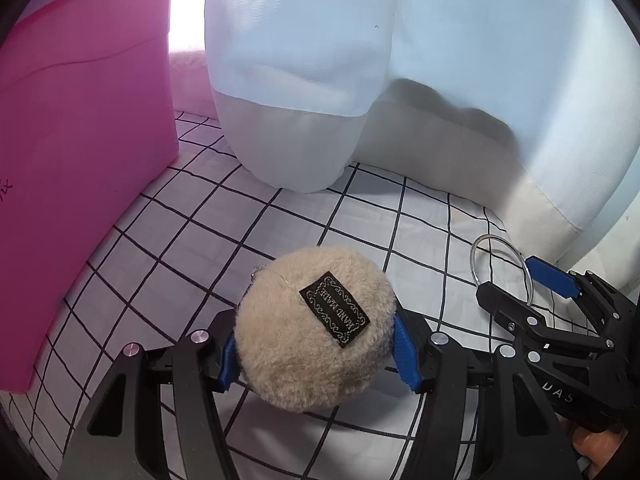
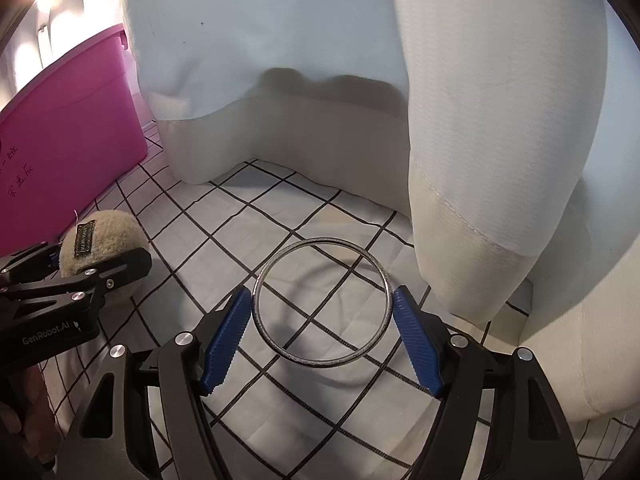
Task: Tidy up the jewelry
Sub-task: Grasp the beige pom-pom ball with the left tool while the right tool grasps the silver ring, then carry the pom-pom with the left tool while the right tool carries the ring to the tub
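While the left tongs (image 1: 318, 350) are clenching the round beige plush pouch (image 1: 316, 328) and the right tongs (image 2: 322, 334) are gripping the thin silver metal bangle (image 2: 322, 304) flat across its width, both are hanging above the black-gridded white bedsheet (image 2: 240, 208); the pink plastic bin (image 1: 80, 140) is standing far left, nearer the left hand, its opening cut off.

Black claw (image 2: 322, 330) frames, ribbed blue pads (image 2: 224, 340), silver screws.

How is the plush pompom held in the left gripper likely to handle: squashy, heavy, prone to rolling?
The plush pompom probably squashes easily: its fuzzy sides bulge around the left gripper's blue pads. It looks light for its bulk, being mostly fluff. Being round, it may roll a little if dropped on the checked cloth.
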Demonstrator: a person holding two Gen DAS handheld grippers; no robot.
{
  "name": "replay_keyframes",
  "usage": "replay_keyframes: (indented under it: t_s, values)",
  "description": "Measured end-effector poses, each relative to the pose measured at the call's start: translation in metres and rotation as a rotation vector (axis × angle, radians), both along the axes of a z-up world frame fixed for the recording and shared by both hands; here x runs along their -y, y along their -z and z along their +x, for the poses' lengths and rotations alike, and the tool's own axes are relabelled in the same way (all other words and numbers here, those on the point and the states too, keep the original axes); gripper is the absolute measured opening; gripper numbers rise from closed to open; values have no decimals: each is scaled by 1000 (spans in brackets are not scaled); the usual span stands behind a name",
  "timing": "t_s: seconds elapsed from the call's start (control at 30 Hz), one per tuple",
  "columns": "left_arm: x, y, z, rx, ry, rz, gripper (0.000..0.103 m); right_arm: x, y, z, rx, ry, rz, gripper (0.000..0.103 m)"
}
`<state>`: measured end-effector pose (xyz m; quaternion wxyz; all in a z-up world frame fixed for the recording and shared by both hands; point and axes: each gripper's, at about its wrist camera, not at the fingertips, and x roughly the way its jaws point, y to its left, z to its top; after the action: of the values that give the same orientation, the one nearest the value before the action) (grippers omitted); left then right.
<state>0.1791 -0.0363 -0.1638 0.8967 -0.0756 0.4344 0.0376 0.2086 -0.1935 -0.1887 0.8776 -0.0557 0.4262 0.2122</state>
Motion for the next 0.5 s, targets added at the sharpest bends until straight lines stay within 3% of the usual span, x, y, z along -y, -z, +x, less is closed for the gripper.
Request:
replay_keyframes:
  t_s: [0.3,0.5]
  values:
    - [15,-24,-39,26,-17,11,58,7,-31,-24,44,-13,47,70]
    - [12,-55,-61,71,-40,14,58,10,-72,-37,87,-50,61,70]
